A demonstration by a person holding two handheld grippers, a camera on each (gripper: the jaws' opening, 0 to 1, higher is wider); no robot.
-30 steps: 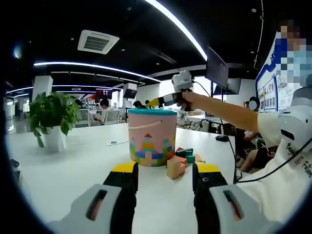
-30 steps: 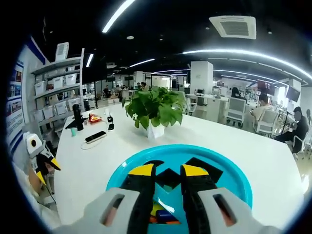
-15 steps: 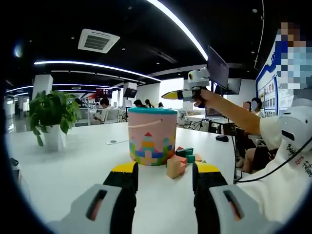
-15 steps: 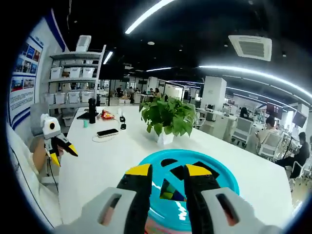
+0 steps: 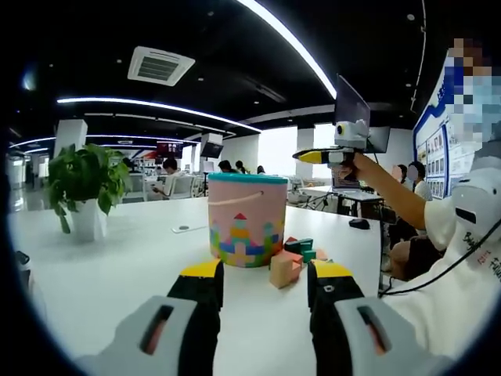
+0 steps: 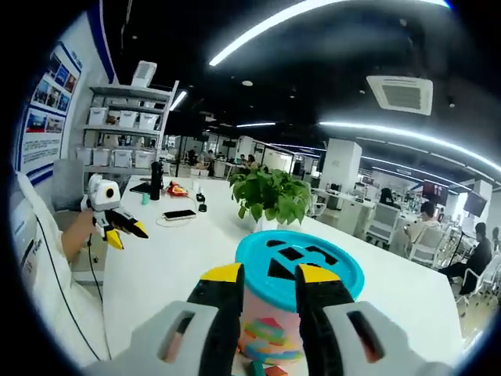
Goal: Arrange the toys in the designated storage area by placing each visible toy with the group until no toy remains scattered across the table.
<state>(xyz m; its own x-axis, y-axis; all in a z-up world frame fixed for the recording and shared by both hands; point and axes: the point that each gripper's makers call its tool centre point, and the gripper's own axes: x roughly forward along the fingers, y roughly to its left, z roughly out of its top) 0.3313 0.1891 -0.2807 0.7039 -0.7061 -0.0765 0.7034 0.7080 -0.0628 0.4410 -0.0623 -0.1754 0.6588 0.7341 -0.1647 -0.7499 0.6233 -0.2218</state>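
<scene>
Bucket: pink toy bucket [image 5: 245, 220] w/ teal shape-sorter lid [image 6: 300, 264], upright on white tabletop [image 5: 102, 258]; block-castle print on its side.
Loose toys: small cluster of blocks [image 5: 295, 256] on tabletop, touching/just beside bucket base on its right in left gripper view; tan/orange block nearest, green & red ones behind. A few more blocks [image 6: 262, 366] at bucket foot in right gripper view.
Progress (est.): not finished; blocks at the bucket's foot not yet inside. Bucket contents can't be seen.
Left gripper [image 5: 264, 278]: low over tabletop, near the blocks; fingers apart, nothing between them.
Right gripper [image 6: 268, 280]: held above bucket lid; fingers a little apart, holding nothing.
Other items: potted plant [image 5: 82, 186] well apart from bucket; phone [image 6: 179, 214] on far tabletop.
Writing: black lettering on person's white shirt [image 5: 476, 251], too small to read; wall posters [image 6: 37, 131] illegible. No brand legible.
</scene>
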